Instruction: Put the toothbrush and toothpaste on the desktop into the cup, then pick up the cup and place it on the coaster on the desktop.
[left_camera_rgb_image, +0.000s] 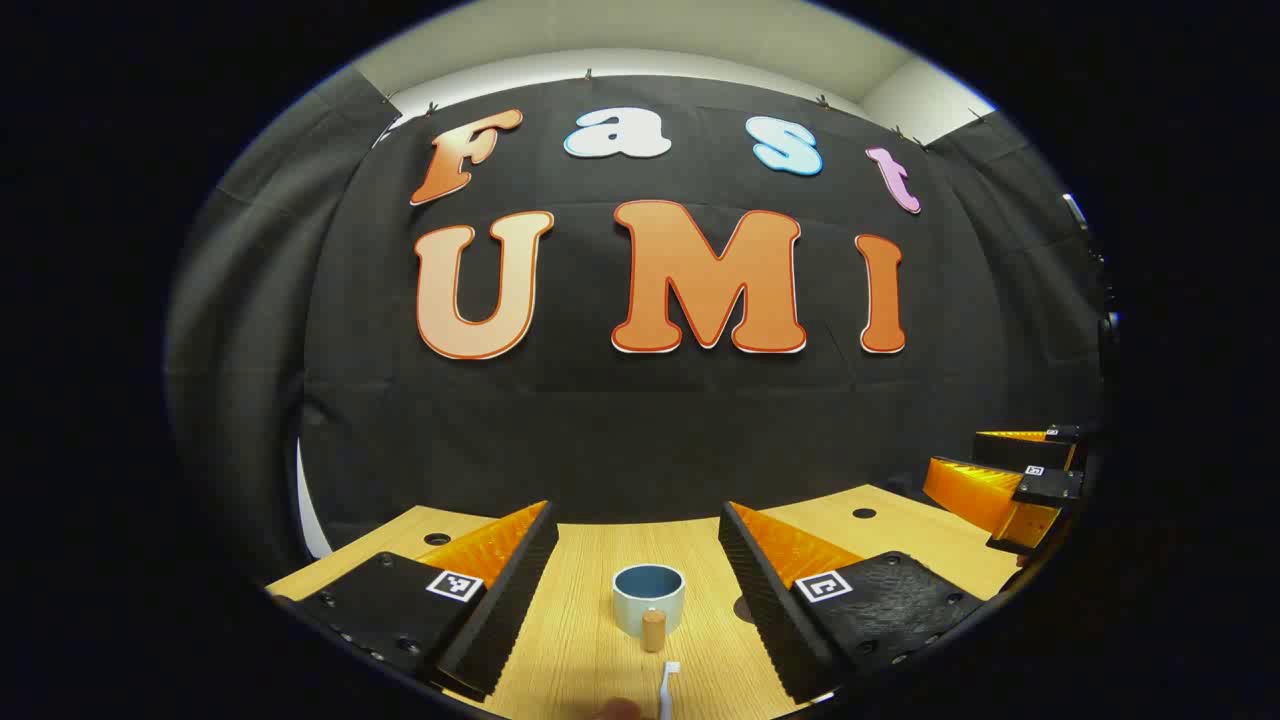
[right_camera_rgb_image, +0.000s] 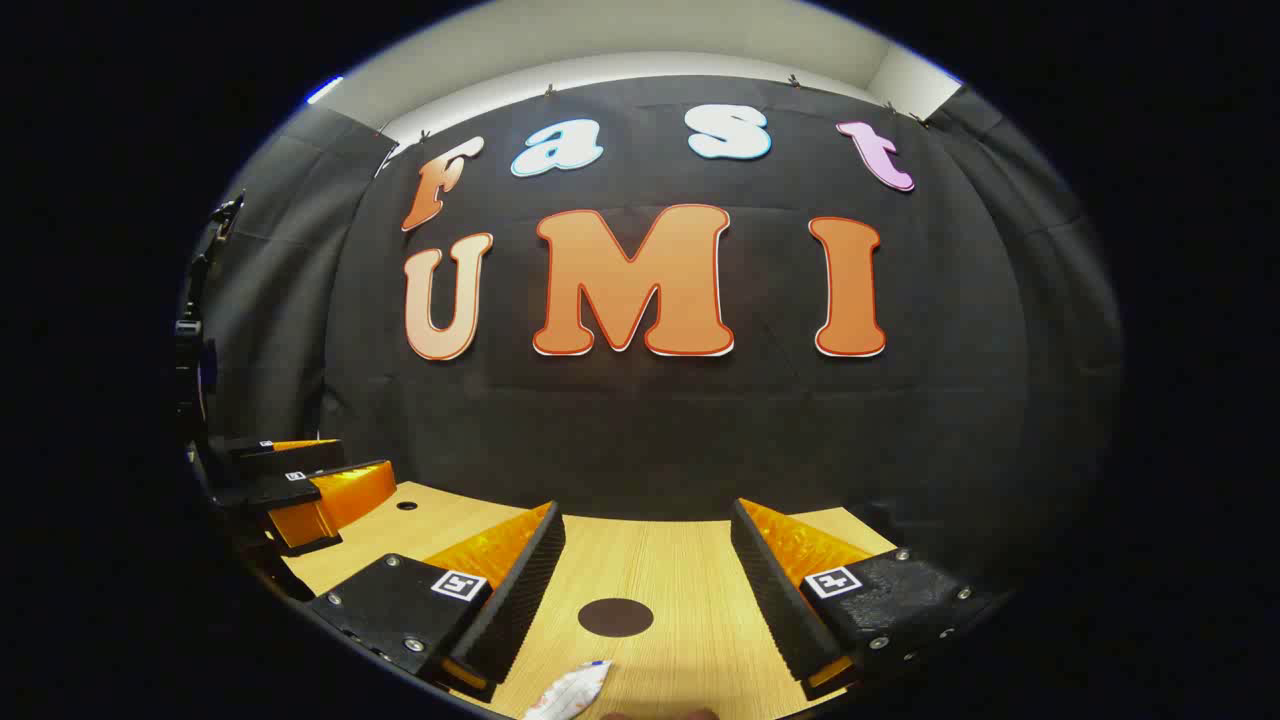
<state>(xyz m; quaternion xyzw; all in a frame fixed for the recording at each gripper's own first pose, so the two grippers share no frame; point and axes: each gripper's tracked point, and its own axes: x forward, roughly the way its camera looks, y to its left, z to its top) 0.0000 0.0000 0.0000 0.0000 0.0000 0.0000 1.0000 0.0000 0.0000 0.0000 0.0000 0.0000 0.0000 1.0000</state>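
**Both tools wide, nothing yet in the cup**

Toothbrush lies nearest the lens in the left gripper view, white head up, at the bottom edge on the surface, just in front of the cup. Cup stands upright between the left gripper fingers' lines but well ahead of them, untouched; pale outside, blue-grey inside, a small wooden knob-like handle facing the camera. Interior looks empty.

Toothpaste shows at the bottom of the right gripper view: a soft white tube, crinkled, lying flat. Just beyond it sits the coaster, a flat dark round disc, bare, between the right gripper fingers.

Fingers on both tools stand wide apart and hold nothing. Each finger is black with a ribbed inner pad, an orange ridged flank and a small square marker on top.

Judgement: task at its start. Brush and paste both left to lift into the cup; cup then to be carried to the coaster.

Surface is light wood grain, with small round holes near the far edge.
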